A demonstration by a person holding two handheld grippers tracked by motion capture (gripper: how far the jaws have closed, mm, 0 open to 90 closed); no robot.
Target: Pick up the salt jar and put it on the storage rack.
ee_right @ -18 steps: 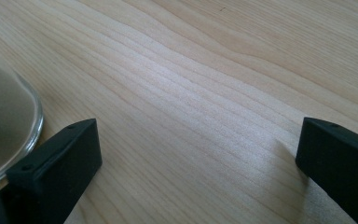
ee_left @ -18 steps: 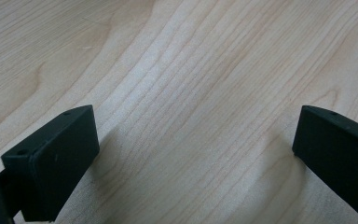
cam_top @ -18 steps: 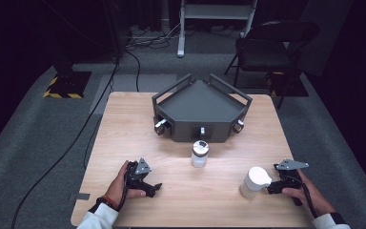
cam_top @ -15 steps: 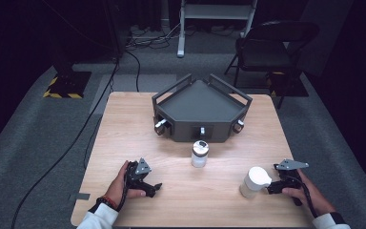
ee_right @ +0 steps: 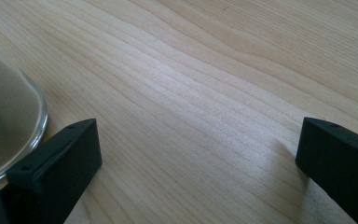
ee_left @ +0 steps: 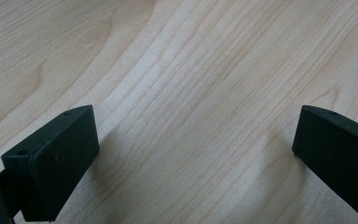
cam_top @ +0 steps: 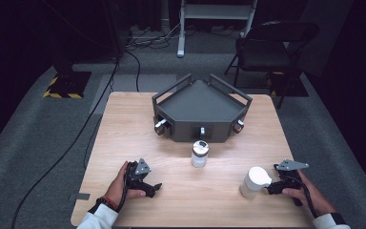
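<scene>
A white-capped glass jar (cam_top: 254,182) is noted upright on the worktop (cam_top: 124,124), just beside the right gripper (cam_top: 272,187), whose jaws stand wide and empty; judged rigid, smooth, breakable, best grasped low across its straight wall.

Each hand-held gripper is black. The left hand-held gripper (cam_top: 145,183) and the right hand-held gripper (cam_top: 279,183) each carry a grey three-cornered plate on top. The jaws are flat-faced rectangular black blocks with small screw holes. The person wears white sleeves; a red-and-dark band circles the left wrist.
</scene>
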